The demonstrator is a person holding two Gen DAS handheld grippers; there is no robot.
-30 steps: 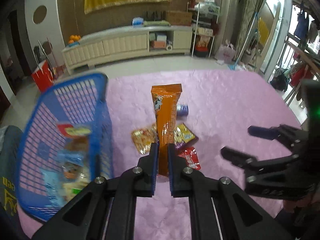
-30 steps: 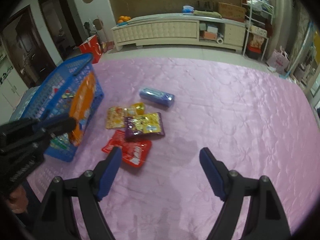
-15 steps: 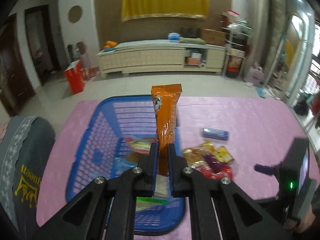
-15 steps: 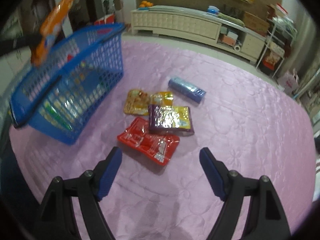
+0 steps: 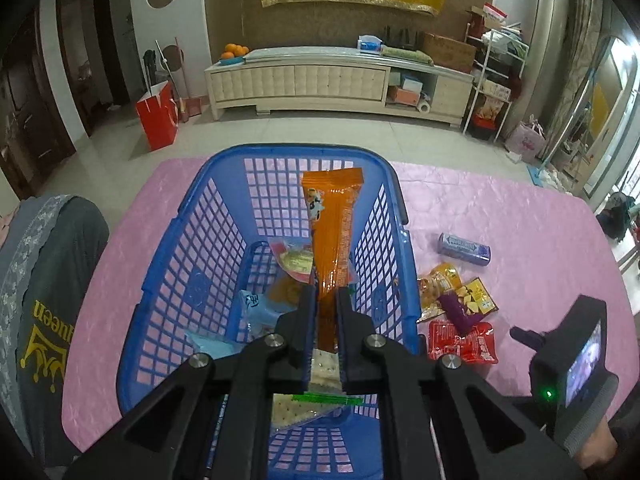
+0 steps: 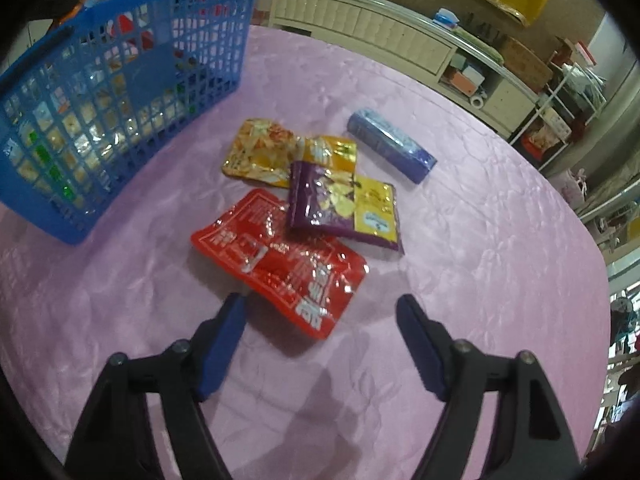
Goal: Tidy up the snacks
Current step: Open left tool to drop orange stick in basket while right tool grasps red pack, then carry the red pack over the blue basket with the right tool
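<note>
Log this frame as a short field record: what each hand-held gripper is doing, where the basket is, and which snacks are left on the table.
left hand-held gripper: shut on orange snack pack, held above blue basket
right hand-held gripper: open, empty, just short of red packet
basket contents: several wrapped snacks
left on pink tablecloth: red packet, purple-yellow packet, yellow-orange packet, purple-blue tube pack
overlaps: purple-yellow packet lies over the red and yellow-orange packets
</note>
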